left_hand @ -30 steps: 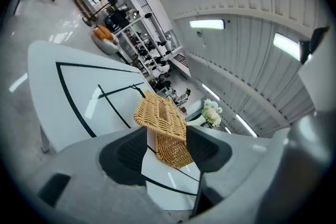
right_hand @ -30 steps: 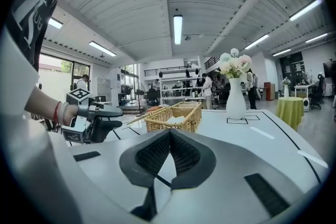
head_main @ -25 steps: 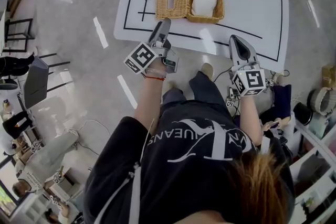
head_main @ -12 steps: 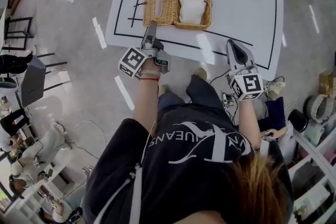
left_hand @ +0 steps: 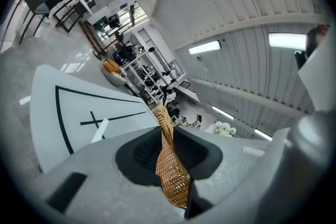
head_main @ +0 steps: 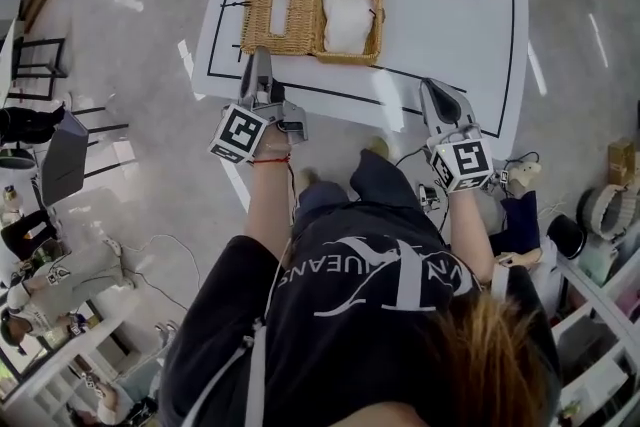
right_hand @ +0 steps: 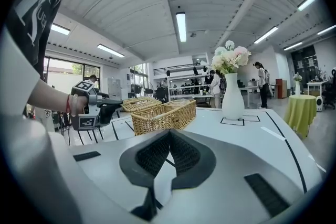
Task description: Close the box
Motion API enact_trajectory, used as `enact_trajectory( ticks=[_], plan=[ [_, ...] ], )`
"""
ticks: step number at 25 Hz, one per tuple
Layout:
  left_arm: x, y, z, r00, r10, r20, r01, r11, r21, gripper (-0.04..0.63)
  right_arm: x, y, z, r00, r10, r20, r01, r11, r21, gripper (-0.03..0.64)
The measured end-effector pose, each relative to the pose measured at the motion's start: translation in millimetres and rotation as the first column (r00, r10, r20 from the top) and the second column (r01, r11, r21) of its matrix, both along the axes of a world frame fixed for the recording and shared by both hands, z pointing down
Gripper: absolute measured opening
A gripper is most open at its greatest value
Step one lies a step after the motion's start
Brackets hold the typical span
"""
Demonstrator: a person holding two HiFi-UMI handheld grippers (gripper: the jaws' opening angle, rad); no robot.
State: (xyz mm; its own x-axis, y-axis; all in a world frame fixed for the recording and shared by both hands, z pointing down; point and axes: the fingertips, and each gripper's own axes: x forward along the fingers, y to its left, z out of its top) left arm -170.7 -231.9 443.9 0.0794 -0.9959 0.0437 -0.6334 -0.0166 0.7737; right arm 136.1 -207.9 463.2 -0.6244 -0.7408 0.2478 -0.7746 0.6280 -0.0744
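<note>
White table (head_main: 450, 25), lid (left_hand: 170, 168) between closing left jaws

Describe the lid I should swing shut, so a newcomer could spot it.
On the white table, find the open wicker box. The wicker lid lies flat beside it, its near edge between the left gripper's closing jaws; it alone has a rectangular slot.

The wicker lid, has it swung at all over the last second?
No. The wicker lid lies flat beside the basket, its edge against the basket's left wall as before; only the head camera shifted.
</note>
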Motion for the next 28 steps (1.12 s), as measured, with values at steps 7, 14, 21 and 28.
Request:
enact_trajectory(
  ticks=[7,14,21,28],
  plan=[
    [22.0,2.1,-39.6,0.973,0.061,0.225,-0.071,0.997,0.036,0.049,-1.3,-2.9,-2.8,0.999,-0.037,0.02,0.037,0.999,-0.001,-0.006],
    [47.2,2.3,-58.2,0.932,0.113,0.343,-0.144,0.987,0.067,0.038,-4.6,-5.1,-3.1,0.997,-0.059,0.041,0.059,0.998,-0.001,-0.006],
    [65.8,1.6,-68.1,0.902,0.157,0.403,-0.205,0.976,0.077,0.04,-0.2,-6.7,-2.6,0.997,-0.055,0.053,0.055,0.998,-0.01,-0.006],
    [89.2,1.6,-74.5,0.825,0.227,0.517,-0.298,0.953,0.057,0.048,0.0,-8.1,-1.3,0.996,-0.065,0.064,0.066,0.998,-0.016,-0.006]
  ],
)
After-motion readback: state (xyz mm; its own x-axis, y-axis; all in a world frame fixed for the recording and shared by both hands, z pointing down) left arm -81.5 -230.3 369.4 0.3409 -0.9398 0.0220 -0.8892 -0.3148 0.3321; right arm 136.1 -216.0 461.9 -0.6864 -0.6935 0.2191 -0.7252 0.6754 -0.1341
